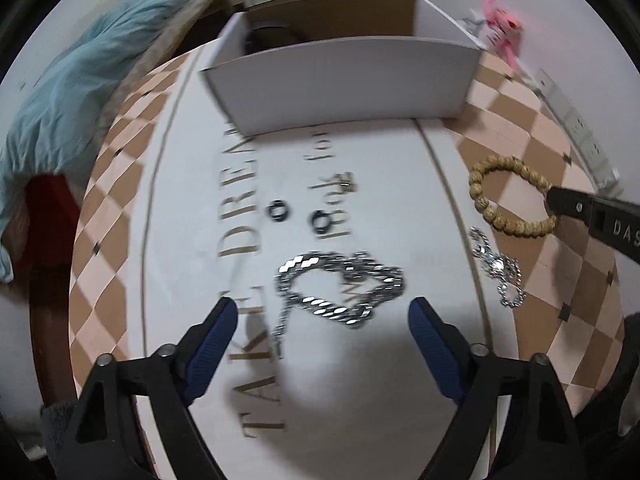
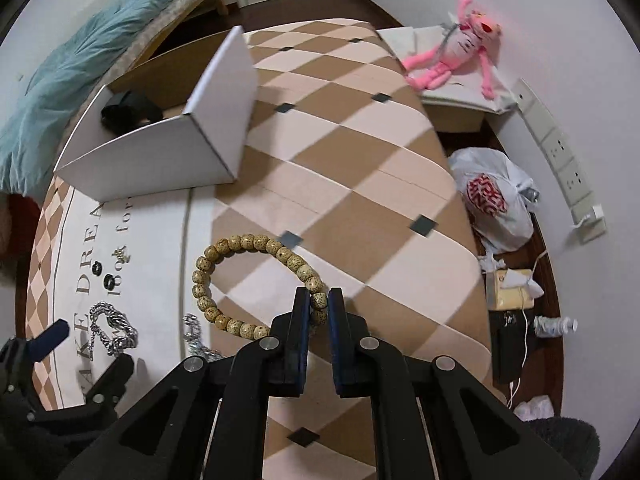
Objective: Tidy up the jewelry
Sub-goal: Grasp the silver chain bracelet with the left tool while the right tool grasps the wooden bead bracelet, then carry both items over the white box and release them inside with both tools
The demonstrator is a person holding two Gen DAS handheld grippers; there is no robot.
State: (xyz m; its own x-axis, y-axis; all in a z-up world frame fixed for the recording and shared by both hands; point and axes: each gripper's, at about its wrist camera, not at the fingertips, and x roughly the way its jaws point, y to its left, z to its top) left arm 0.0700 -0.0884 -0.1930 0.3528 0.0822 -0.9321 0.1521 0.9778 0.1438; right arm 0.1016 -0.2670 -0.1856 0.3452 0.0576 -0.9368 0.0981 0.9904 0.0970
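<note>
A heavy silver chain (image 1: 340, 288) lies coiled on the white middle of the checked mat (image 1: 132, 128), just ahead of my left gripper (image 1: 322, 312), whose blue pads stand open on either side of it without touching. Two dark rings (image 1: 280, 210) lie beyond the chain. A thin silver trinket chain (image 1: 498, 266) lies to the right. My right gripper (image 2: 319, 300) is shut on the tan wooden bead bracelet (image 2: 248, 242), which rests on the mat; it also shows as the bead bracelet (image 1: 500, 184) in the left wrist view. A white open cardboard box (image 1: 344, 80) stands at the mat's far end.
A dark item (image 2: 128, 108) lies inside the box (image 2: 160, 152). A teal blanket (image 2: 80, 64) lies at the left. Off the mat's right side are a pink plush toy (image 2: 460, 52), a white plastic bag (image 2: 496, 200), wall sockets (image 2: 560, 152) and small clutter on the floor.
</note>
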